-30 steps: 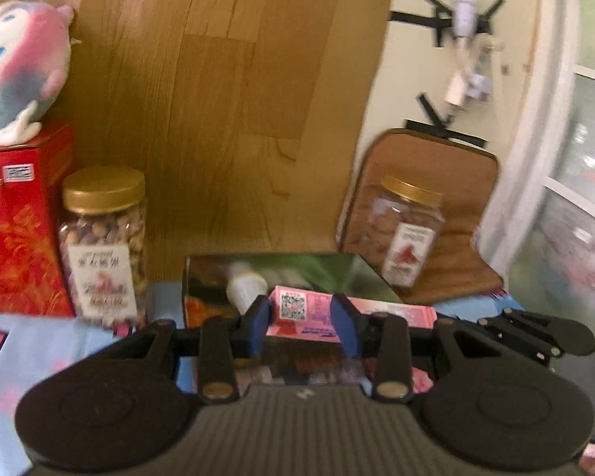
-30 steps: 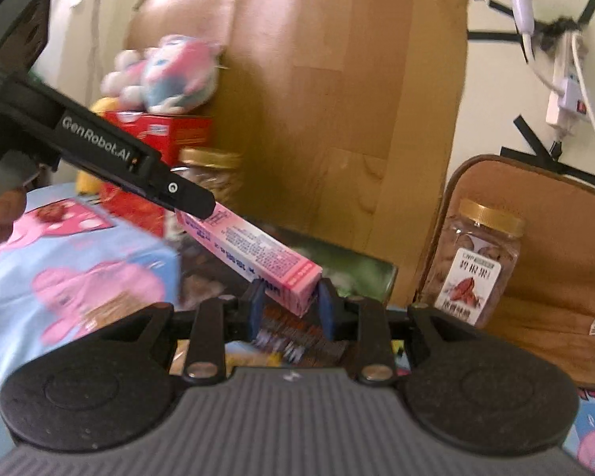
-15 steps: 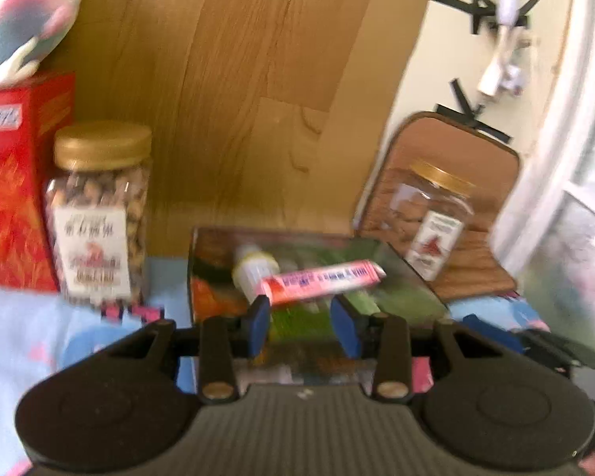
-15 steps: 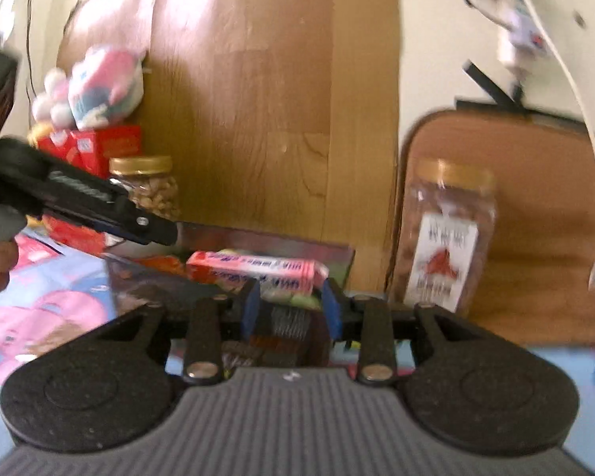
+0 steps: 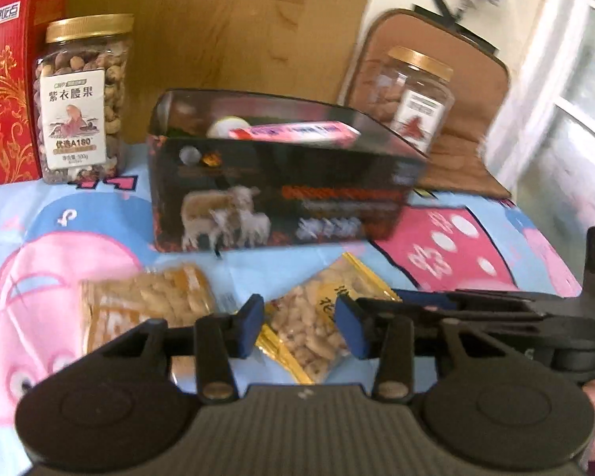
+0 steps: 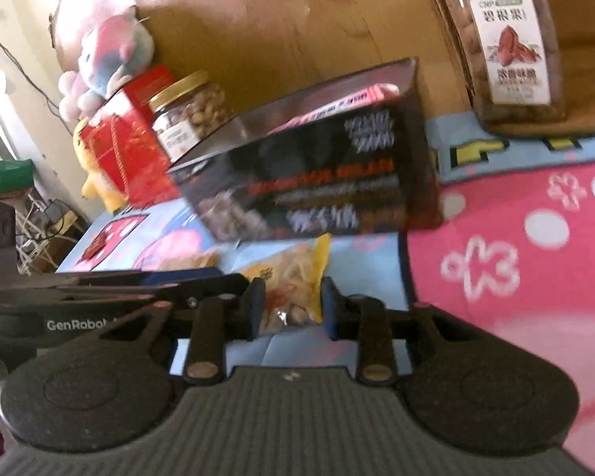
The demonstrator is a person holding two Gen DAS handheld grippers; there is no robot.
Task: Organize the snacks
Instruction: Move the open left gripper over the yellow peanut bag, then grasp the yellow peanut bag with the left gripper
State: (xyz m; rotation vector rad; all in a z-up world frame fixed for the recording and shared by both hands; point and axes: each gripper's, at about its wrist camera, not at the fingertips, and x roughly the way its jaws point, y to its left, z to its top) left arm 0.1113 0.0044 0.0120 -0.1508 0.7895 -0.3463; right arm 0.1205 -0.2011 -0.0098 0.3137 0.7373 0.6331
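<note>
The pink snack box (image 5: pixel 293 133) now lies inside the dark open box (image 5: pixel 281 198), well ahead of both sets of fingers, no longer gripped as it was a second ago; that item looks done. The left gripper (image 5: pixel 300 323) and right gripper (image 6: pixel 291 307) have dropped back, both open and empty, framing the gold-edged peanut packet (image 5: pixel 317 329), probably next. A second packet (image 5: pixel 146 305) lies left.

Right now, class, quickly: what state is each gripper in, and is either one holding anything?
Left gripper: jaws open, holding nothing, above a clear gold-edged peanut snack packet.
Right gripper: jaws open, holding nothing, at the same packet.
</note>
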